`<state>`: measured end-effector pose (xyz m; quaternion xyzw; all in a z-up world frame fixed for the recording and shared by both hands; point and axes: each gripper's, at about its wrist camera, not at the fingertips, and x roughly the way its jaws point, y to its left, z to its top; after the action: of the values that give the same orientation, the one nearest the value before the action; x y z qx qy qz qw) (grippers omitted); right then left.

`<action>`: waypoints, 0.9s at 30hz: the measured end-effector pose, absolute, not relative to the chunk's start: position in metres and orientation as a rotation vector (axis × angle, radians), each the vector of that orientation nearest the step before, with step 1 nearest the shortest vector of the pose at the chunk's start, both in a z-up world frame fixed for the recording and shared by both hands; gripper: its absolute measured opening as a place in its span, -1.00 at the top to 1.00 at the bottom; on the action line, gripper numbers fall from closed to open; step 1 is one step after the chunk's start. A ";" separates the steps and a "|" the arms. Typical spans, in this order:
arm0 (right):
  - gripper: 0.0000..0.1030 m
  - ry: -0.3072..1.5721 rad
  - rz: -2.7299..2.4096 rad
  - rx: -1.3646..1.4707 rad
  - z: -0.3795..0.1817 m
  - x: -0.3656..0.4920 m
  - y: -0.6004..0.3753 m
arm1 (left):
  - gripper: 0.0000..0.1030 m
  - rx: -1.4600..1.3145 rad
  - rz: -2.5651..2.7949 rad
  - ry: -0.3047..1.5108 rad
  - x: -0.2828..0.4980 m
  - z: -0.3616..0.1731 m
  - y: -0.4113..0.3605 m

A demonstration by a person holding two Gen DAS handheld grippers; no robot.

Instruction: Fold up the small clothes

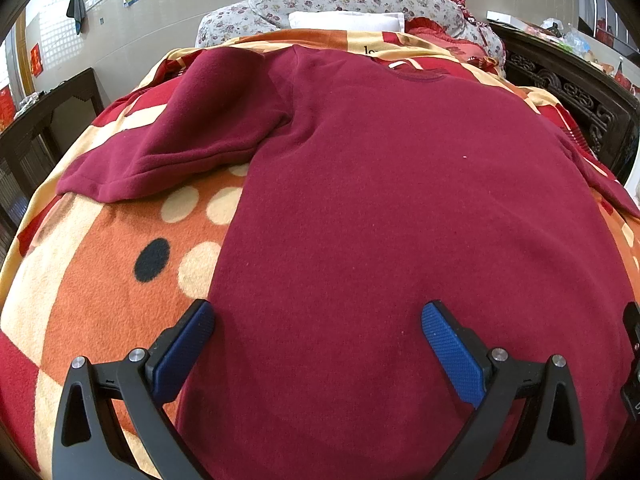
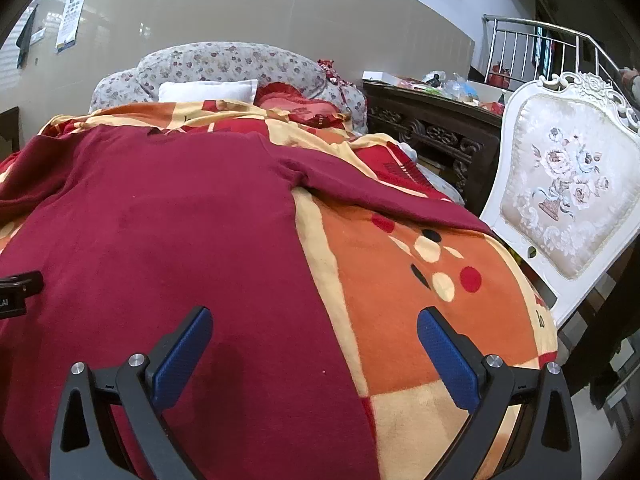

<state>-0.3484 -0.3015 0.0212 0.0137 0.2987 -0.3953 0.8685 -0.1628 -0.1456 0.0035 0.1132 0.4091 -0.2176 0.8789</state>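
Your maroon shirt [image 1: 392, 208] lies spread flat on the patterned blanket [image 1: 104, 280], its hem toward you and its collar [image 1: 416, 74] away toward the floral pillows [image 1: 344, 0] — so its long axis runs straight ahead of both tools. Both claws stand wide apart and grip nothing.

Your left gripper [image 1: 318, 340] hovers low over the hem end, its left pad [image 1: 188, 356] close to the shirt's left side edge where the cloth meets the blanket, its right pad [image 1: 454, 356] over the body. Ahead and to the left, the left sleeve [image 1: 172, 152] lies out sideways across the blanket, with its cuff nearest the blanket's left side.

Your right gripper [image 2: 314, 344] mirrors this: it straddles the shirt's right side edge [image 2: 320, 280], left pad [image 2: 182, 356] over maroon cloth, right pad [image 2: 448, 360] over orange blanket. The right sleeve [image 2: 384, 200] runs off diagonally toward the white chair [image 2: 560, 184], reaching near the blanket's edge; its cuff cannot be made out.

I judge no fold has yet been made — the body looks to be a single flat layer with both sleeves out. Each sleeve lies forward and outward of the tool on its own side, so each hand is the nearer one for its own sleeve; folding inward would mean reaching ahead along the side edge, then carrying the cloth across toward the centre line. Mind the right sleeve: so near the blanket's edge, it could slide off if pulled outward
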 end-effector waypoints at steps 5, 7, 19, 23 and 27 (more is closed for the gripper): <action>-1.00 0.616 -0.827 0.032 0.022 -0.349 -0.301 | -1.00 0.236 -0.454 0.853 -0.163 0.003 -0.145; -1.00 0.614 -0.828 0.034 0.022 -0.349 -0.301 | -1.00 0.235 -0.455 0.854 -0.163 0.003 -0.145; -1.00 0.619 -0.830 0.027 0.023 -0.346 -0.300 | -1.00 0.231 -0.458 0.855 -0.164 0.004 -0.146; -1.00 0.618 -0.827 0.031 0.023 -0.346 -0.301 | -1.00 0.217 -0.461 0.824 -0.168 0.009 -0.144; -1.00 0.613 -0.820 0.036 0.023 -0.346 -0.301 | -1.00 0.159 -0.510 0.756 -0.168 0.032 -0.126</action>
<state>-0.3459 -0.3011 0.0227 0.0172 0.2932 -0.3921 0.8718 -0.1675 -0.1259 0.0319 0.0766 0.3646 -0.2462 0.8948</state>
